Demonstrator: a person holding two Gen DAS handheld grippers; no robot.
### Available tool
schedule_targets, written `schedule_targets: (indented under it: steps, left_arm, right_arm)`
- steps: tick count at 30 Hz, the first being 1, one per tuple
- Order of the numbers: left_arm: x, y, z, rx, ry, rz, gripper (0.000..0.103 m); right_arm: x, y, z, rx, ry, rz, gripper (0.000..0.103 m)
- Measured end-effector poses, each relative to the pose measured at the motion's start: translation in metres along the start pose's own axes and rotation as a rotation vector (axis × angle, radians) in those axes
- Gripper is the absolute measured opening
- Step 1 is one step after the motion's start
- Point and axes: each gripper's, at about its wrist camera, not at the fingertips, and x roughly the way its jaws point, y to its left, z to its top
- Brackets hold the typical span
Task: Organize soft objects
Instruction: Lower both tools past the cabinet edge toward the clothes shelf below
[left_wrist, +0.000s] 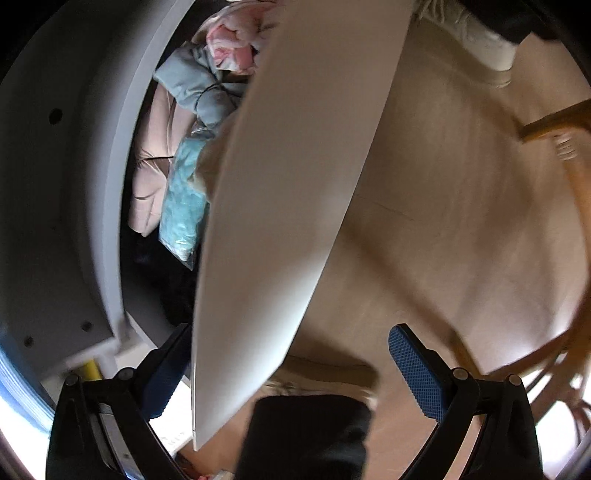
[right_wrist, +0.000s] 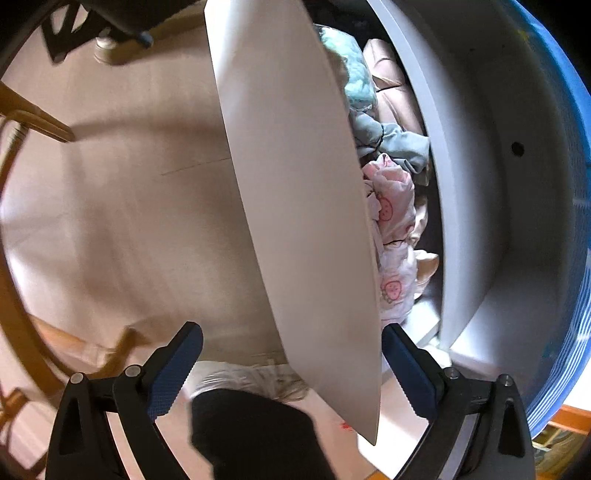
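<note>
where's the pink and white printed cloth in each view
Left wrist: the pink and white printed cloth sits at top centre-left, in the drawer behind the white front panel.
Right wrist: it lies right of centre, beside the same panel.
Shared landmark: the grey-blue garment next to it.

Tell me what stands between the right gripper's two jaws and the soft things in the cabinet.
The white door panel: in the right wrist view its edge runs between the open right gripper and the piled clothes.
</note>
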Motion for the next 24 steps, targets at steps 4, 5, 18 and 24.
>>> schedule_targets:
  steps: [4,5,18,24]
  left_arm:
    - [0.003,-0.025,-0.006,0.028,0.002,-0.044,0.103]
    - [0.003,-0.030,-0.009,0.044,0.003,-0.046,0.103]
    - [-0.021,-0.065,-0.033,0.176,0.006,-0.170,0.103]
    - [-0.015,-0.064,-0.039,0.112,0.044,-0.207,0.100]
  right_arm:
    - [-0.003,0.014,-0.002,-0.032,-0.005,0.060,0.096]
    - [-0.008,0.013,-0.001,-0.027,-0.015,0.078,0.091]
    - [-0.078,-0.072,-0.007,0.346,-0.293,0.209,0.088]
    - [-0.045,-0.095,-0.008,0.377,-0.138,0.140,0.088]
